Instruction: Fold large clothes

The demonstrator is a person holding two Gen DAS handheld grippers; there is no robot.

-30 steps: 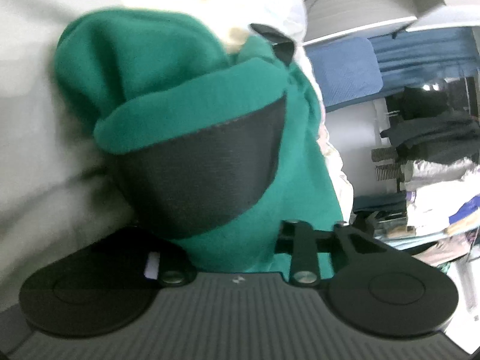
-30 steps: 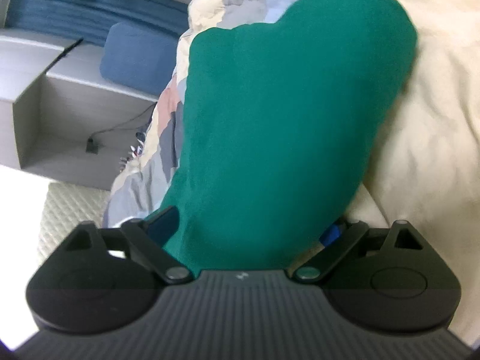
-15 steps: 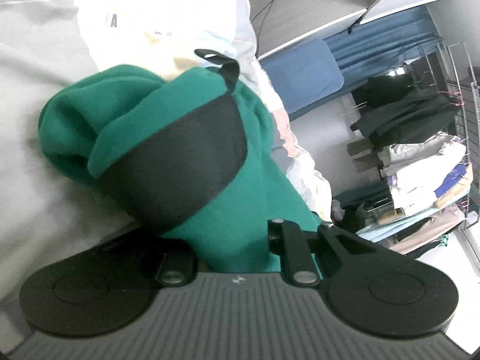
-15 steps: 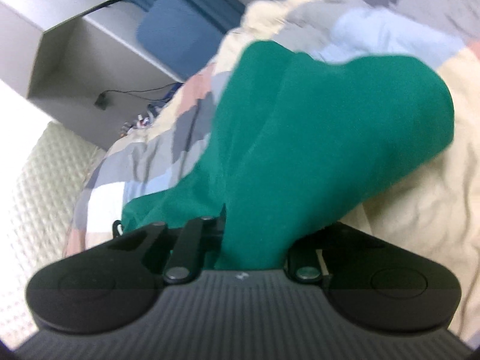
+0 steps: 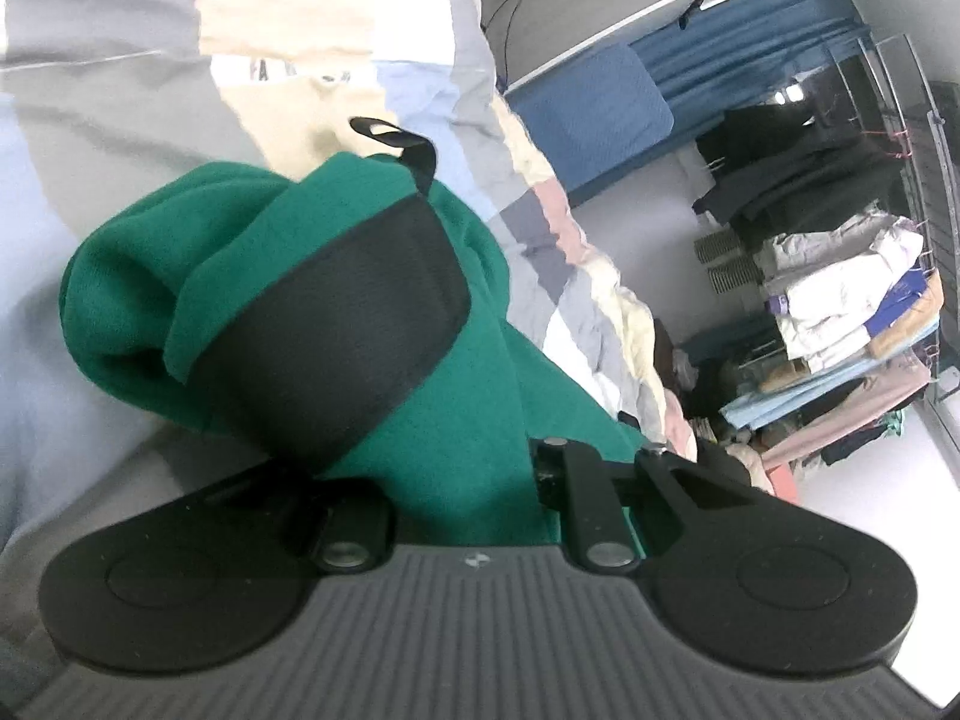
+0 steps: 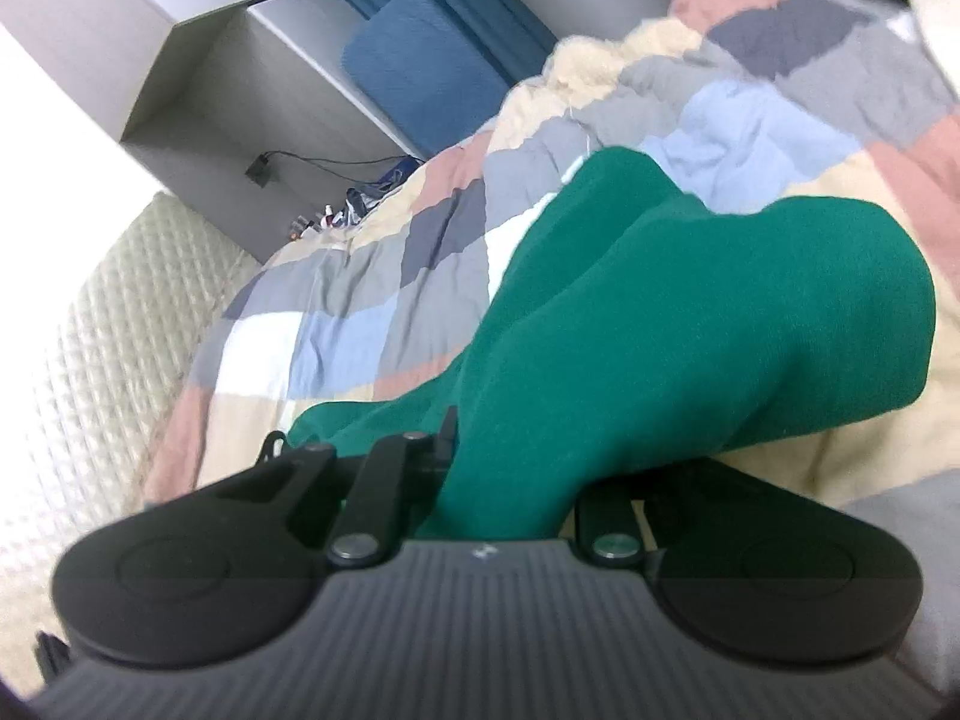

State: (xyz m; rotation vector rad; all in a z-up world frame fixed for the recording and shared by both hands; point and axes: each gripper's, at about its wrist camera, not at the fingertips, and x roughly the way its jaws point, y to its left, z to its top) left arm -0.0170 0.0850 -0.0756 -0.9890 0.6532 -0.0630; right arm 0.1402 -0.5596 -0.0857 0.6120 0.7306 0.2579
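A green fleece garment [image 5: 240,252] with a black panel [image 5: 348,336] and a black hang loop [image 5: 414,150] is bunched over the patchwork quilt. My left gripper [image 5: 468,480] is shut on the green garment; cloth hides its fingertips. In the right wrist view the green garment [image 6: 690,330] drapes from my right gripper [image 6: 510,480], which is shut on it, its fingertips also hidden by cloth. The cloth hangs in a thick fold above the quilt.
A patchwork quilt [image 6: 372,300] covers the bed. A padded cream headboard [image 6: 120,330] stands at the left. A grey shelf [image 6: 198,78], blue cushion [image 5: 600,114] and blue curtain lie beyond. A rack of clothes [image 5: 840,300] stands at the right.
Both grippers have lifted and pulled back with the garment. More of the quilt and room shows around the green cloth, which looks smaller and further off in both views.
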